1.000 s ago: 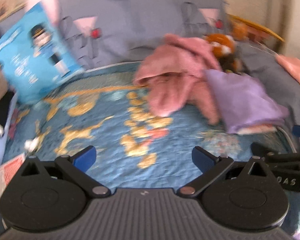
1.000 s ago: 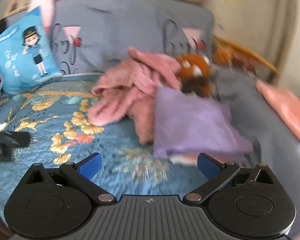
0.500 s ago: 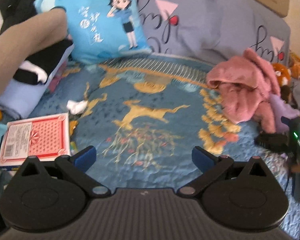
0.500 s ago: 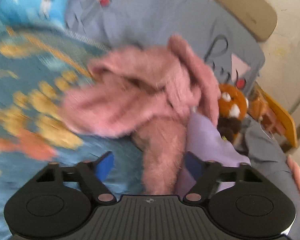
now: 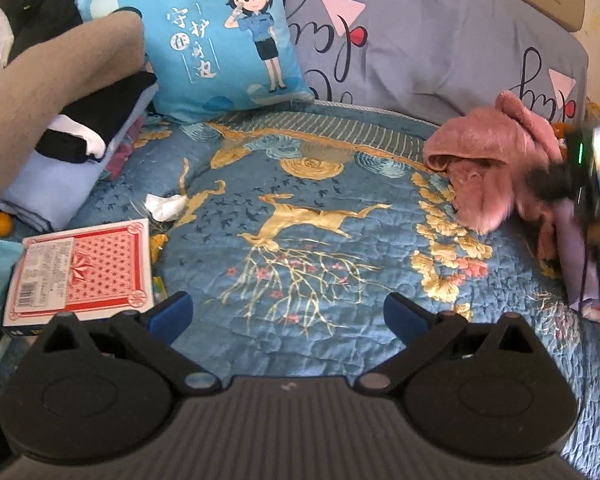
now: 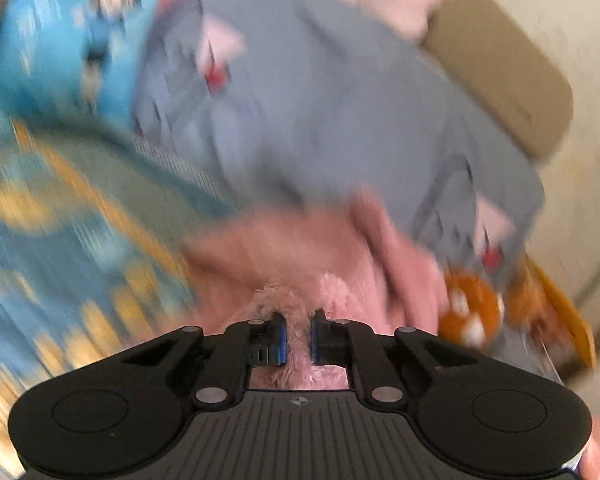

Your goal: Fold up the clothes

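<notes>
Our right gripper (image 6: pixel 298 338) pinches the pink fleece (image 5: pixel 488 176), bunched right of the gold deer (image 5: pixel 300 216); our left gripper (image 5: pixel 288 316), fingers spread, holds nothing. Lift slowly (fleece drags), then lay it flat over the deer.

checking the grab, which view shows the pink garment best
The left wrist view: the pink garment lies sharp and nearly whole on the quilt. The right wrist view is motion-blurred and shows only fuzzy pink pile pinched in the right tongs.
</notes>
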Demonstrator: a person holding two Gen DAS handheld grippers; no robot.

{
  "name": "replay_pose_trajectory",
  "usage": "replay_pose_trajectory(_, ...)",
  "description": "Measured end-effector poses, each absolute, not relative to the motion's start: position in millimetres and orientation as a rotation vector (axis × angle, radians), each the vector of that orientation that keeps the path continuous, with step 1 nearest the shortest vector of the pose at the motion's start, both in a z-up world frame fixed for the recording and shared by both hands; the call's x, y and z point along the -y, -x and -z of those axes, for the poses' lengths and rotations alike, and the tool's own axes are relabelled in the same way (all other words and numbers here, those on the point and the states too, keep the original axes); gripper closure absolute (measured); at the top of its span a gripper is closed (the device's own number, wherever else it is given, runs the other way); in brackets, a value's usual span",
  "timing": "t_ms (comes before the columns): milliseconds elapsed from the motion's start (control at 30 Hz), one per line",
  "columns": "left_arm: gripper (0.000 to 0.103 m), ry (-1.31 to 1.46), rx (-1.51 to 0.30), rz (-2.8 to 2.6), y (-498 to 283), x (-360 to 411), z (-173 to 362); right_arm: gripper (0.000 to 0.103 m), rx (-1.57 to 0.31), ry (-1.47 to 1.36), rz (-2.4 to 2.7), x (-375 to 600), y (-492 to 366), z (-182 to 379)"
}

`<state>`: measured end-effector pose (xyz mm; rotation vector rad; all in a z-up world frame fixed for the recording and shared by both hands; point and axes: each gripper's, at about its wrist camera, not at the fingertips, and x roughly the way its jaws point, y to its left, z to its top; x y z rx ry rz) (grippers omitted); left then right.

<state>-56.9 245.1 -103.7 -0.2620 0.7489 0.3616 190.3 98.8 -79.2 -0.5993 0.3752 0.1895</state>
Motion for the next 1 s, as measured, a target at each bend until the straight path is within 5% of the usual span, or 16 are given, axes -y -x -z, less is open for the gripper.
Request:
replay_pose_trajectory(267,0.000,0.282,-0.687,-0.420,84,-260,85,0.093,-0.095,0.489,-0.605,-165,-67,6)
replay_pose_trajectory(1000,0.000,0.315,-0.571,-0.668,183,-319,39,0.092,-0.068,0.508,-1.417,-76,184,-13)
